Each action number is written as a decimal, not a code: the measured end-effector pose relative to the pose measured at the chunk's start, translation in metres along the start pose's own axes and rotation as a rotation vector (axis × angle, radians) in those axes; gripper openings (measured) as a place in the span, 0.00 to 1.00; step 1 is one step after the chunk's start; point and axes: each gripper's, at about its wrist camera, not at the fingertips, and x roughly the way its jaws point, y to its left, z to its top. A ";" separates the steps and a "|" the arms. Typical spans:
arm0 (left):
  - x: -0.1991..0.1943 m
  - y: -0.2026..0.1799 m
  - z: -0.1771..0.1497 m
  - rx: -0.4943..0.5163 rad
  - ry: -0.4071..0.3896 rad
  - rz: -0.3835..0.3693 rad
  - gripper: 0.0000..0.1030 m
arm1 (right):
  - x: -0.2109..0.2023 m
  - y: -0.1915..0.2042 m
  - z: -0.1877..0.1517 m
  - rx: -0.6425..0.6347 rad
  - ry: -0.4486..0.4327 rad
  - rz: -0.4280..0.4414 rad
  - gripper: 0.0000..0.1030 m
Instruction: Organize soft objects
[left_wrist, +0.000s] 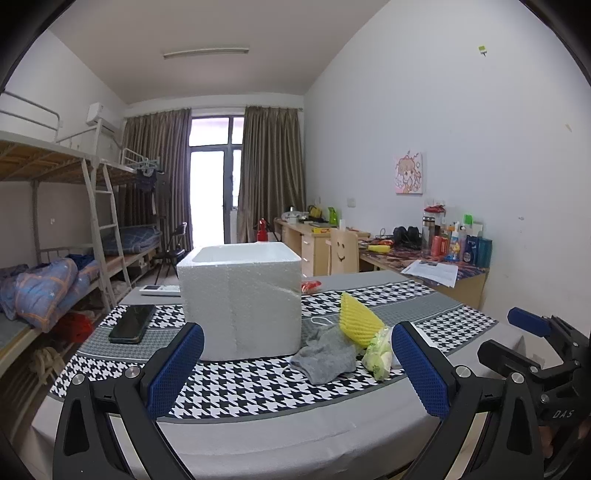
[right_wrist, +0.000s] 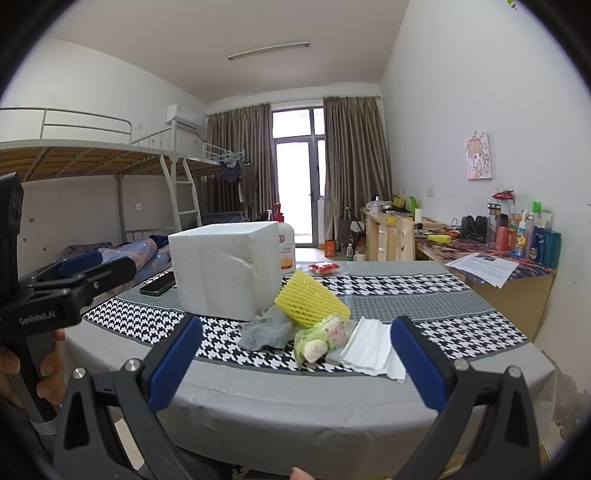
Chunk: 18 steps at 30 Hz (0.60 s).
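Observation:
A white foam box (left_wrist: 242, 299) (right_wrist: 225, 271) stands open-topped on the checked tablecloth. To its right lie a grey sock (left_wrist: 325, 356) (right_wrist: 264, 332), a yellow foam net (left_wrist: 360, 319) (right_wrist: 312, 299), a green plastic bag (left_wrist: 378, 352) (right_wrist: 319, 338) and white tissues (right_wrist: 373, 347). My left gripper (left_wrist: 297, 367) is open and empty, held in front of the box. My right gripper (right_wrist: 295, 363) is open and empty, in front of the soft pile. Each gripper shows at the edge of the other's view.
A black phone (left_wrist: 133, 324) (right_wrist: 158, 284) lies left of the box, a white remote (left_wrist: 160, 290) behind it. A red packet (left_wrist: 311, 286) (right_wrist: 323, 268) and a white bottle (right_wrist: 285, 251) sit beyond the box. A cluttered desk (left_wrist: 436, 258) stands right; bunk beds (left_wrist: 55, 280) stand left.

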 end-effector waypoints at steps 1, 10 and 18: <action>0.000 0.000 0.000 0.000 0.000 -0.001 0.99 | 0.000 0.000 0.000 -0.001 0.000 0.000 1.00; 0.004 0.001 -0.001 0.007 0.009 0.002 0.99 | 0.003 0.001 0.000 -0.003 0.006 -0.007 1.00; 0.015 0.004 -0.001 0.008 0.021 -0.016 0.99 | 0.009 -0.001 0.001 0.001 0.011 -0.024 1.00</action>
